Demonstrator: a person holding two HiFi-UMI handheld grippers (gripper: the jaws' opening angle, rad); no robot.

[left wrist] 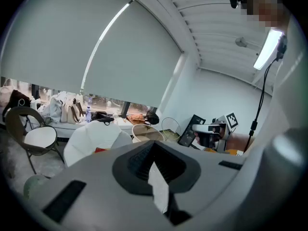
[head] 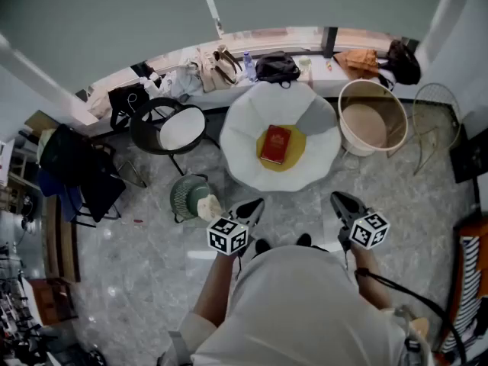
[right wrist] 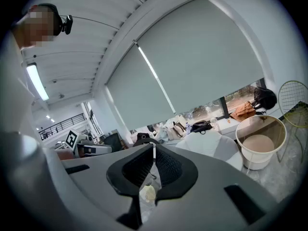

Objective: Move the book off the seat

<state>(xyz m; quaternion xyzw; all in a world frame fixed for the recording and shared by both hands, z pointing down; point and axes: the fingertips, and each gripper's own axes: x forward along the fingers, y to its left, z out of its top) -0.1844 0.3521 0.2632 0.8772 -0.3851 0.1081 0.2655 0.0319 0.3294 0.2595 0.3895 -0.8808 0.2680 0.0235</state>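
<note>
Centrally, the red book (head: 275, 144) lies flat on a yellow cushion (head: 296, 155) in the bowl of the white petal-shaped seat (head: 244, 132). Nothing touches it, so the task is judged not yet begun. Left gripper (head: 248, 207) and right gripper (head: 342, 203) are held low before the person, one to each side, short of the seat's near rim and well apart from the book: probably a ready stance. Both pairs of jaws are closed together with nothing between them; they would have to part before any grasp. The flat pose favours taking an edge from above. A pale tub (head: 371, 117) just beside the seat may crowd the right-hand approach.
</note>
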